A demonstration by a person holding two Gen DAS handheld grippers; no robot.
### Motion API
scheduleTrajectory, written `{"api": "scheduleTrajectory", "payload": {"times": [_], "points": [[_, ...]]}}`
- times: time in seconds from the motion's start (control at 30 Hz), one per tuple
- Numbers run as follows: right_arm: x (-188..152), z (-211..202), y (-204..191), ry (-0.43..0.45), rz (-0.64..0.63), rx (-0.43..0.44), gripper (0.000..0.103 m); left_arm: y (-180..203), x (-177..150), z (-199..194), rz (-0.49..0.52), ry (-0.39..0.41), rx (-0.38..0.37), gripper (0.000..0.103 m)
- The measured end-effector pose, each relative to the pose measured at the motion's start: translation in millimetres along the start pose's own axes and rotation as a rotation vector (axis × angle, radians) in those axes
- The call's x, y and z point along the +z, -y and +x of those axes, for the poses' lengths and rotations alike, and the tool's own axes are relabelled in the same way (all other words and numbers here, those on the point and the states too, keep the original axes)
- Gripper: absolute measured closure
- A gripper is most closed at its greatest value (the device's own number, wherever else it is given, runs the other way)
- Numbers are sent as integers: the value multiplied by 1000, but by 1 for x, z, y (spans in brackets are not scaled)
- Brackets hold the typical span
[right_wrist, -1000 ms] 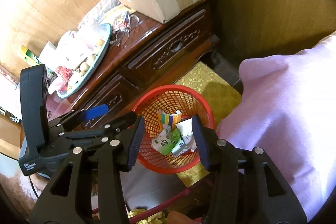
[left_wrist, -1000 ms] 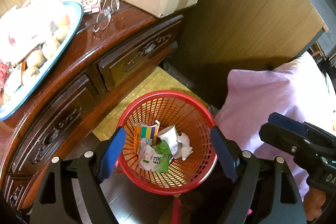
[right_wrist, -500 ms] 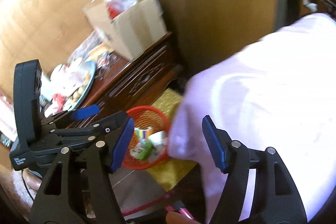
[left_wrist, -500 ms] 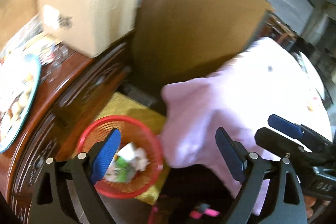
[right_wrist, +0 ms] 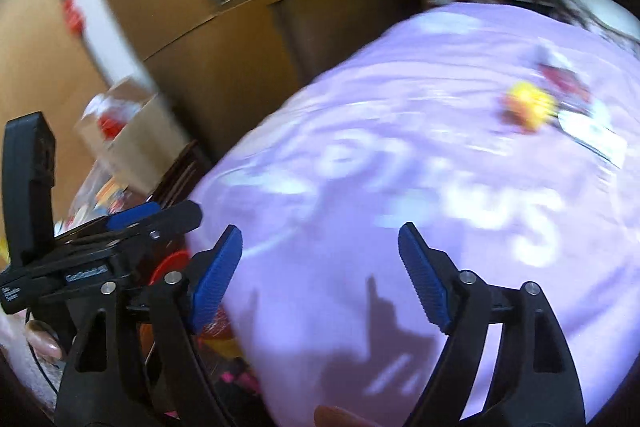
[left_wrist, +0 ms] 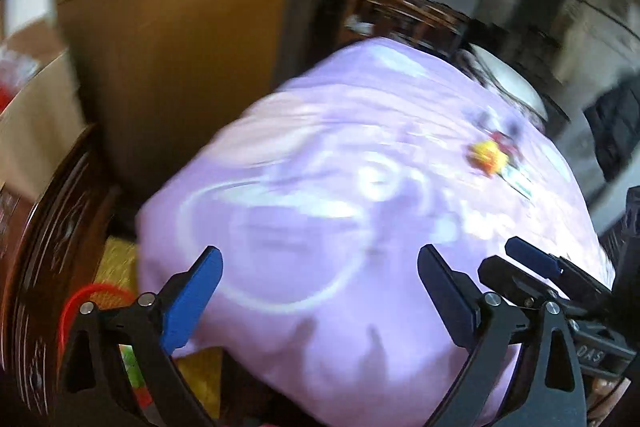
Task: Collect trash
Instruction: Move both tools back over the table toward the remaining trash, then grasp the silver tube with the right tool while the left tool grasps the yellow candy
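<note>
Trash: blurred yellow, red and white wrappers [left_wrist: 494, 157] are lying on the lilac printed bed cover [left_wrist: 320, 211], well beyond both claws.
Basket: the red plastic mesh basket [left_wrist: 86, 297] is sitting low beside the bed.
Left gripper [left_wrist: 320, 301]: jaws are opening wide, holding nothing.
Right gripper [right_wrist: 320, 275]: jaws are opening, holding nothing.

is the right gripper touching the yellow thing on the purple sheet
Apart. The right wrist view shows the right gripper empty, its jaws opening, while the yellow thing lies far up the purple sheet, with bare sheet between them.
</note>
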State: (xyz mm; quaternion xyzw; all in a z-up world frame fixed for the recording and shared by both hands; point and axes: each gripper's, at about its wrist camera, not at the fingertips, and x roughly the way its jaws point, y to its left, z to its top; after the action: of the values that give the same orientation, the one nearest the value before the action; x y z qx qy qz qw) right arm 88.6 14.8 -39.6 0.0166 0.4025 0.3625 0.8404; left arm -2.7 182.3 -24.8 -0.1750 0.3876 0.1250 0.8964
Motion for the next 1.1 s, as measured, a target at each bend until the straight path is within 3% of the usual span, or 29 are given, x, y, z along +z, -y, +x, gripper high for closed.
{"api": "scheduleTrajectory", "payload": {"times": [0.3,0.5,0.8,1.1], "points": [[5,-28,105,61,120,-137,20,109,21,42,188,-18,-92,6],[12,-34,172,83,193,-208,20,153,40,80,245,-30,-118,6],[39,-15,229,73,194,-257,20,189,56,125,273,-56,-150,6],[73,23,247,61,136,-211,20,181,65,148,251,-76,-127,6]]}}
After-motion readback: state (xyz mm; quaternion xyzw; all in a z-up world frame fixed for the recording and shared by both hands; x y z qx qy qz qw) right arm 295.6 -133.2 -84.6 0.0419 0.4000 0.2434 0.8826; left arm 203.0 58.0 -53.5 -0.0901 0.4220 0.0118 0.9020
